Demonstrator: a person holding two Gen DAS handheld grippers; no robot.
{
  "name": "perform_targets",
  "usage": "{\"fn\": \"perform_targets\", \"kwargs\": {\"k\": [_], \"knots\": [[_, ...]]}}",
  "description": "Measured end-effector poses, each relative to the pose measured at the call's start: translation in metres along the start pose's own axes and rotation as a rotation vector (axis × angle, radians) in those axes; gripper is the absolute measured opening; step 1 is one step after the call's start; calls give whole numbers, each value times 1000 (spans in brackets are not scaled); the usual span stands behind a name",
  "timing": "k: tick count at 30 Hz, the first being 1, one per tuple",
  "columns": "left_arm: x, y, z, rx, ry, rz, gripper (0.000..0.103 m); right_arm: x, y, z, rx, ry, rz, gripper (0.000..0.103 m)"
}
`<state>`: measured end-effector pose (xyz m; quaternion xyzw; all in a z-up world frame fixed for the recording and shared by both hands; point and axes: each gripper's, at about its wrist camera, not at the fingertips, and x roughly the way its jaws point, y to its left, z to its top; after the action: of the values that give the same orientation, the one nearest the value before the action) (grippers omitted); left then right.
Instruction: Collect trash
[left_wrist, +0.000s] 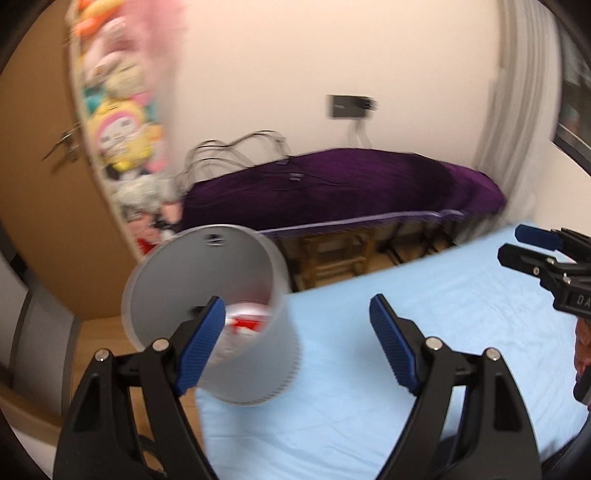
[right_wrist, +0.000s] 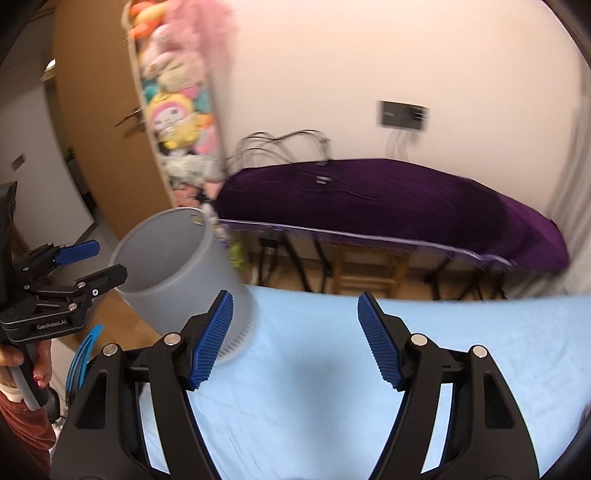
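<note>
A grey round bin (left_wrist: 207, 273) stands at the left corner of the light blue sheet (left_wrist: 406, 288), leaning toward the left in both views. Red and white trash (left_wrist: 247, 321) lies inside it. My left gripper (left_wrist: 297, 306) is open with nothing between its pads; its left finger crosses in front of the bin's mouth. In the right wrist view the left gripper (right_wrist: 109, 258) sits just left of the bin (right_wrist: 177, 266), apart from it. My right gripper (right_wrist: 295, 299) is open and empty over the blue sheet (right_wrist: 443, 332), and shows at the right edge as the right gripper (left_wrist: 513, 242).
A table under a purple cloth (left_wrist: 332, 188) stands beyond the sheet, with cables on it and a wooden stool (left_wrist: 332, 254) below. Stuffed toys (left_wrist: 118, 122) hang beside a wooden door (left_wrist: 37, 184). A person's hand (right_wrist: 37, 365) grips the left tool's handle.
</note>
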<state>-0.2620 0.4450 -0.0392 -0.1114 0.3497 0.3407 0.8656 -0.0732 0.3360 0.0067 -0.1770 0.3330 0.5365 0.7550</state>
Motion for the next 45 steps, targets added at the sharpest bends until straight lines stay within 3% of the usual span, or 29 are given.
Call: {"fn": "perform_targets", "kwargs": {"k": [12,18,22,28,36,45], "knots": [[5,-211,-31,311,23,-352,80,-139,-116,-131,211,9,-301,68],[-19,-314,-58,453,28,-514,80,-222,-156,-205,341,9,-499,68],[-43,-360,-80,515,20,-582,80,-274,-171,-257,411,21,-616,68],[-79,-416,-117,589,33,-644,80,-339,-185,-320,508,12,-710,68],[-116,-457,-156,650,68,-696,80,-419,-192,-388,593,4,-777,70],[-135,-485,-170,696,81,-708,80,-464,-187,-416,631,-9,-828,70]]}}
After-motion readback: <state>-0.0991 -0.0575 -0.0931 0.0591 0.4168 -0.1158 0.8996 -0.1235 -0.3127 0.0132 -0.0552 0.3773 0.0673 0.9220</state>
